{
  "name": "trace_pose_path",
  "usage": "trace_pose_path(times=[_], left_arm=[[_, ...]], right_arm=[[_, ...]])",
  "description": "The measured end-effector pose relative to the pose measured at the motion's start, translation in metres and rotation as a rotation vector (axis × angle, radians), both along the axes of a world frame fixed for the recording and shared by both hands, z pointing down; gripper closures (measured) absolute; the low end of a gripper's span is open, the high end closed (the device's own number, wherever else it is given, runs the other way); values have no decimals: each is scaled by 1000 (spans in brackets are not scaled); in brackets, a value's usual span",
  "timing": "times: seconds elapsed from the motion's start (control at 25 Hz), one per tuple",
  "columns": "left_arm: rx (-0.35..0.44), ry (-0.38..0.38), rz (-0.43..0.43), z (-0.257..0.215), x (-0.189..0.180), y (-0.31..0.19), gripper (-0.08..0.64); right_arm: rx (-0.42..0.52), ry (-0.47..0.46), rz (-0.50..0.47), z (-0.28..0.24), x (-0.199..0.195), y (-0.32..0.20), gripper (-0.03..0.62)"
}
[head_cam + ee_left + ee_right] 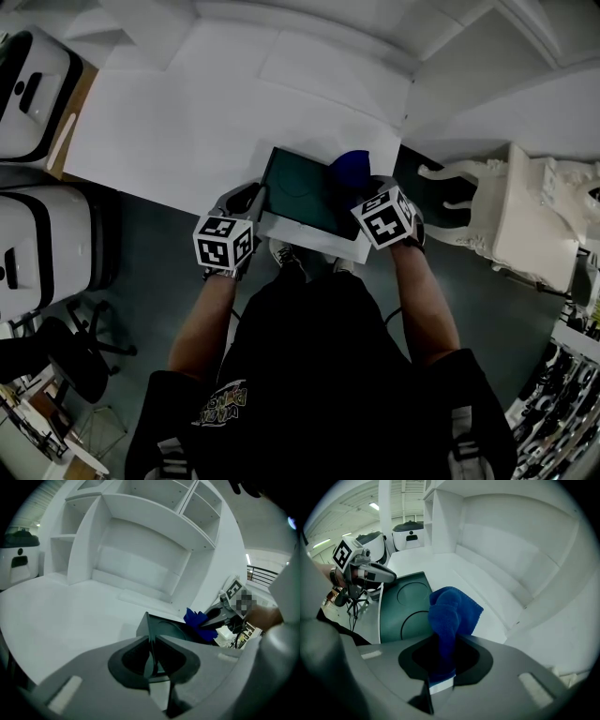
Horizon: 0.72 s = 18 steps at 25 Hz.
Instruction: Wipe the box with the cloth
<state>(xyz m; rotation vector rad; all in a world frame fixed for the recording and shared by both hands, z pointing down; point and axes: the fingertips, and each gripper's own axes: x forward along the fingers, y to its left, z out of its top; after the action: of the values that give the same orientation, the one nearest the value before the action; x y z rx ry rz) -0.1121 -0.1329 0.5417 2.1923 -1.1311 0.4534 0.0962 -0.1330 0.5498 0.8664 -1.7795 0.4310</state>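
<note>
A flat dark green box [305, 192] lies at the front edge of the white table [178, 122]. My left gripper [258, 199] is shut on the box's left rim; in the left gripper view the thin rim [149, 634] runs down between the closed jaws of the left gripper [151, 660]. My right gripper [375, 183] is shut on a blue cloth [350, 167], which hangs over the box's far right corner. In the right gripper view the cloth [451, 613] bunches out of the right gripper [443, 663] above the box [401, 606], whose lid bears round outlines.
White shelving [140, 541] backs the table. Two white machines [33, 84] [47, 244] stand at the left, with an office chair [66, 356] below them. A white ornate piece of furniture [525, 216] stands to the right. The person's legs are right against the table's front edge.
</note>
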Motion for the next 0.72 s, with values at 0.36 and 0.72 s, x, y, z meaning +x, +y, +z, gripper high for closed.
trace_pose_path(times=[0.36, 0.72], left_arm=[[-1, 16, -2, 0, 0, 0, 514], [-5, 34, -10, 0, 0, -1, 514]], right_arm=[[23, 20, -24, -2, -10, -3, 500], [31, -156, -263, -23, -137, 10, 500]])
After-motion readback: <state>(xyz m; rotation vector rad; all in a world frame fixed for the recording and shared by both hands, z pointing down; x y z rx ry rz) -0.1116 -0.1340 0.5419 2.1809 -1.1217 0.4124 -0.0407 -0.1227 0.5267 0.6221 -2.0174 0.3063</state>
